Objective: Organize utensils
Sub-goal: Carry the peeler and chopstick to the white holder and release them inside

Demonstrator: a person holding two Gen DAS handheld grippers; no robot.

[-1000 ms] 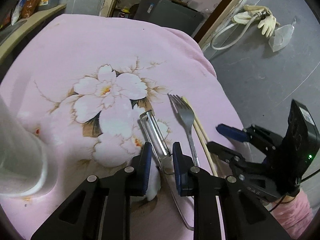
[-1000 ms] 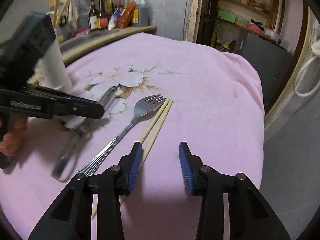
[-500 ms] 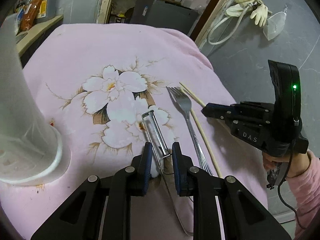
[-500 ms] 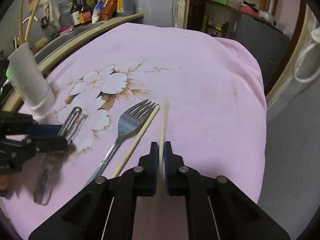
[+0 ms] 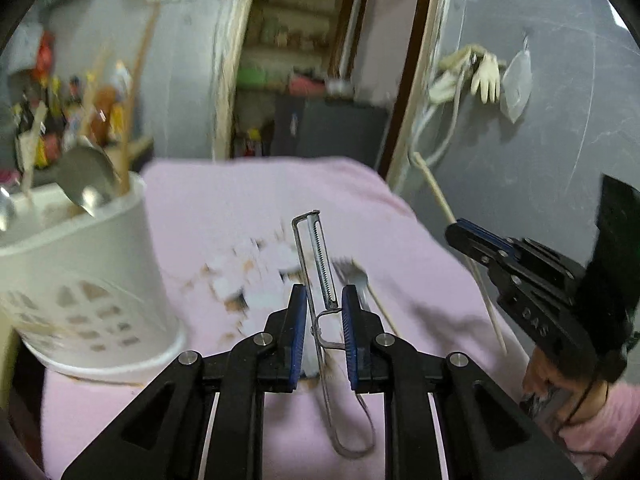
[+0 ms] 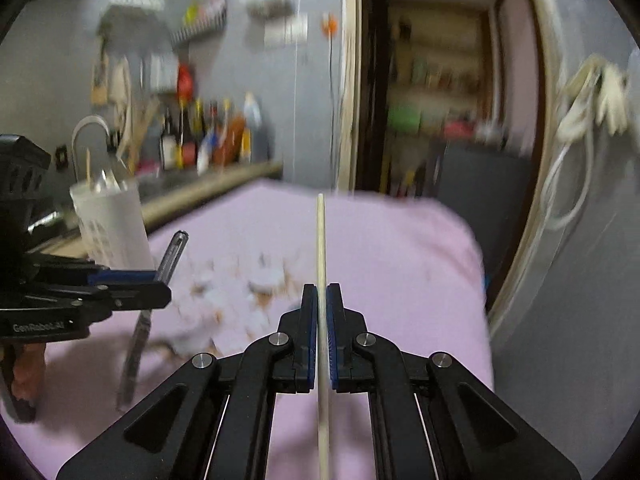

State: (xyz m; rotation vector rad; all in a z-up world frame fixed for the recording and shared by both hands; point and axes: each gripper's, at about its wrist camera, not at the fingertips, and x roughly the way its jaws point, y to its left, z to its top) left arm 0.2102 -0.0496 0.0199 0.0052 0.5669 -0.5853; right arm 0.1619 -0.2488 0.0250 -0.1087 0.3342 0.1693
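The left claw [image 5: 323, 306] grips a metal peeler [image 5: 316, 256] by the neck where the blade meets the wire handle, its jaws closing a little further on it. The peeler's long axis runs along the claw's fingers, blade end pointing forward and up, away from the camera, with the looped handle trailing back between the arms; it is lifted clear of the pink flowered cloth [image 5: 240, 208] that covers the worktop.

The right claw [image 6: 322, 312] is clamped on a single pale chopstick [image 6: 320, 240]. The stick lies straight along the claw's line, one end aimed forward over the cloth and the other running back under the camera. From the left wrist view the same stick slants up and away to the left, off the cloth.

On the cloth between the two claws lie a fork [image 5: 354, 276], tines pointing away, and just beside it what seems to be a second chopstick [image 5: 382, 310], though blur makes that hard to confirm. A white perforated utensil holder [image 5: 80, 280] stands at the left, already holding spoons and sticks.
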